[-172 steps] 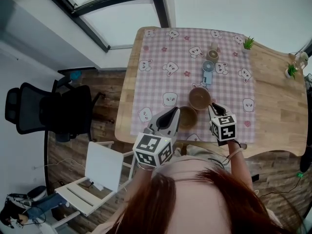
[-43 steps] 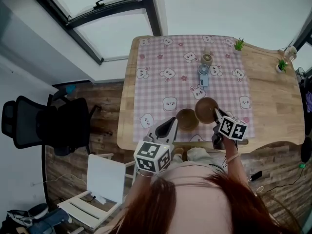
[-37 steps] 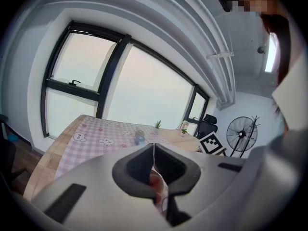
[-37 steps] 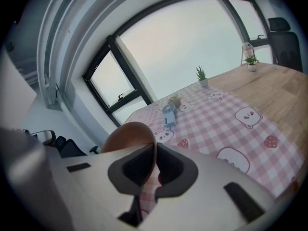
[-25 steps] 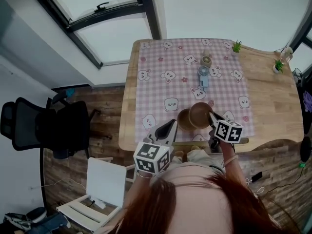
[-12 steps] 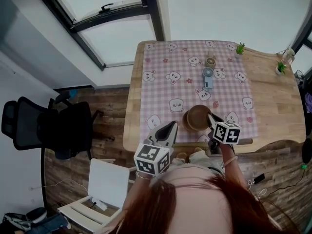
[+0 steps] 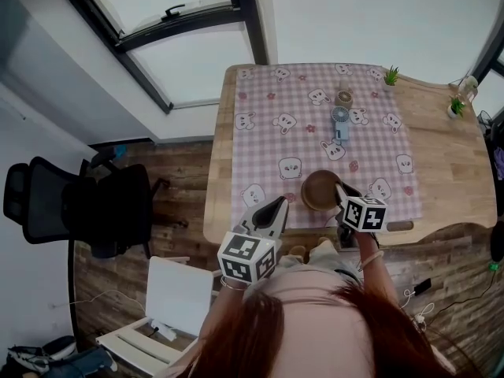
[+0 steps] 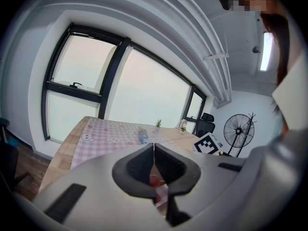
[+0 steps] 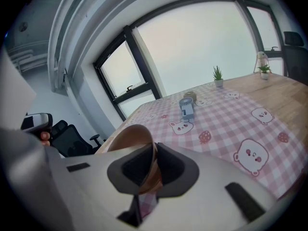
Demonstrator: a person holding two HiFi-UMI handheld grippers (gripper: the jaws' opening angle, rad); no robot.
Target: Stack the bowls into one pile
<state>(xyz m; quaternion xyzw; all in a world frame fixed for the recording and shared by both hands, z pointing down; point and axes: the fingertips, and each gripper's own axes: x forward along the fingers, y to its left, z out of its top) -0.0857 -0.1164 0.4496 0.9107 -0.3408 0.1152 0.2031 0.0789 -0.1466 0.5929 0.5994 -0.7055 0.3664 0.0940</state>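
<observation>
A wooden table [image 7: 449, 164] fills the upper right of the head view, and a pink checked cloth [image 7: 276, 144] with bear prints covers its left part. On the plank floor at the table's 9 o'clock stands a black office chair [image 7: 87, 203]. A white chair [image 7: 177, 294] stands at the table's 7 o'clock.

The bowls are in one pile near the cloth's 6 o'clock edge. The brown top bowl [image 7: 319, 187] sits in the bottom bowl [image 7: 304, 194], of which only a sliver shows at the pile's 9 o'clock side.

The right gripper [image 7: 340, 189] reaches the pile from its 4 o'clock. In the right gripper view the top bowl [image 9: 127, 136] has its wall between the two pads of the right gripper [image 9: 153, 150]. The jaws have just been opening a little, but the pads lie against the wall on both sides.

The left gripper [image 7: 281, 203] hangs at the pile's 8 o'clock, just off the table edge and apart from the bowls. In its own view the fingers of the left gripper [image 8: 153, 148] are pressed together tip to tip with nothing between them.

A small blue hand fan [image 7: 340, 120] lies on the cloth at the pile's 12 o'clock. A little potted plant [image 7: 390, 75] stands at 1 o'clock, and another [image 7: 455, 106] stands nearer 2 o'clock on bare wood.
</observation>
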